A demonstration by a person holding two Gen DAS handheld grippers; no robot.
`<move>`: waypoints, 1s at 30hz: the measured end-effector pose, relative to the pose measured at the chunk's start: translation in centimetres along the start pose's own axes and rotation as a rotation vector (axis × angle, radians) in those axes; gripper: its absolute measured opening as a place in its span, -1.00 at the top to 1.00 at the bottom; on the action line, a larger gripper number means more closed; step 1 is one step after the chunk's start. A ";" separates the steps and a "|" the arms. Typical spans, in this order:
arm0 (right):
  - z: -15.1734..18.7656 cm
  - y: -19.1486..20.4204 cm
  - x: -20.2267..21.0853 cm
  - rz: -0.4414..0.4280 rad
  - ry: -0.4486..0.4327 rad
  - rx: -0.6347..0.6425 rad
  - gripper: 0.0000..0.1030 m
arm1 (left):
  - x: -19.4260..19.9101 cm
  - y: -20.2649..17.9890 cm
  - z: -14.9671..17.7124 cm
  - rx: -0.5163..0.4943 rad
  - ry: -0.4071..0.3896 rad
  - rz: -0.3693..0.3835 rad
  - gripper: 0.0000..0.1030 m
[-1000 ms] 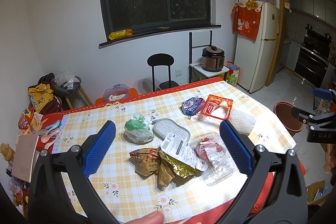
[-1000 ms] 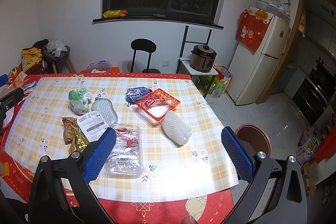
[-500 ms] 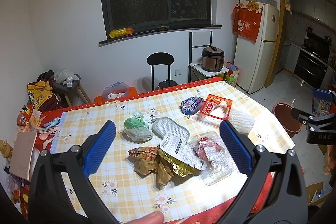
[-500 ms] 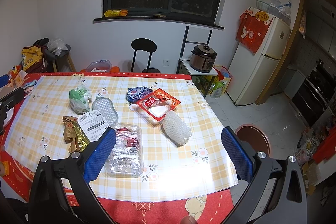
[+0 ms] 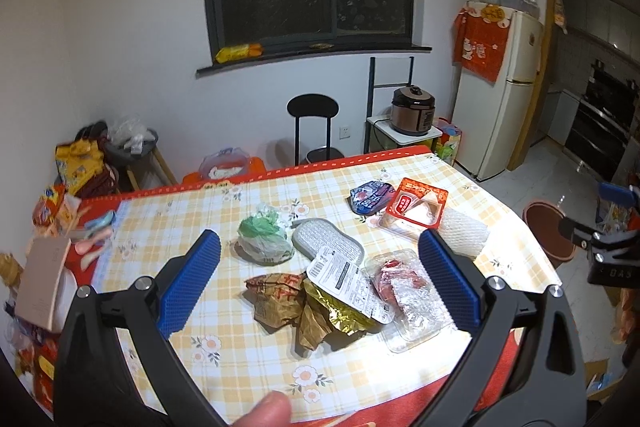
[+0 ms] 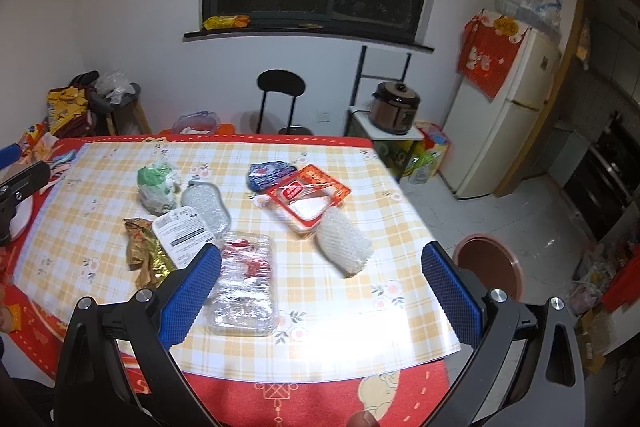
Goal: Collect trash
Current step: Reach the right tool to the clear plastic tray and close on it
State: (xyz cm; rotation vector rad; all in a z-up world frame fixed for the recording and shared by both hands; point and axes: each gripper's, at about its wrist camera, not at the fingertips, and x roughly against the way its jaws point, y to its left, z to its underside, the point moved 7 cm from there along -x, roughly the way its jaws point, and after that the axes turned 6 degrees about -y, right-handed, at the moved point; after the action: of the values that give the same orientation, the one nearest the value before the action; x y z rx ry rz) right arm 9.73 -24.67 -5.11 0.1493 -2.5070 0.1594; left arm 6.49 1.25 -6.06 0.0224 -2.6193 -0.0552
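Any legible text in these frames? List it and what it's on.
"DAS": right gripper body, cut off, left wrist view.
White label: barcode and print, too small.
Red tray, blue packet, brown wrapper, fridge cloth: characters blurred, unreadable.

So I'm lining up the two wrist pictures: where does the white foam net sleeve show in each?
Left wrist: white foam net sleeve right of centre, just past the right blue pad.
Right wrist: it lies at centre, between the pads.
Shared landmark: the red-rimmed tray touching its far end.
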 end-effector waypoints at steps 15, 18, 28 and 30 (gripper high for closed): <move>4.4 -2.2 -6.9 -0.233 0.092 0.050 -0.92 | -2.7 1.3 5.8 0.101 0.146 -0.148 -0.90; 6.0 -1.8 -8.8 -0.282 0.133 0.111 -0.92 | -3.1 1.7 7.6 0.108 0.169 -0.206 -0.90; 9.2 4.4 -13.9 -0.367 0.234 0.193 -0.92 | -5.0 3.9 12.0 0.133 0.269 -0.246 -0.89; 9.9 6.2 -14.8 -0.370 0.274 0.209 -0.92 | -5.9 4.6 12.3 0.146 0.268 -0.237 -0.88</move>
State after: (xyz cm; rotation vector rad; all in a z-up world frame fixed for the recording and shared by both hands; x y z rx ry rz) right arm 15.05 -19.01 -22.35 0.6272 -2.1430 0.2685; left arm 5.41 6.46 -19.47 0.3663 -2.3353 0.0526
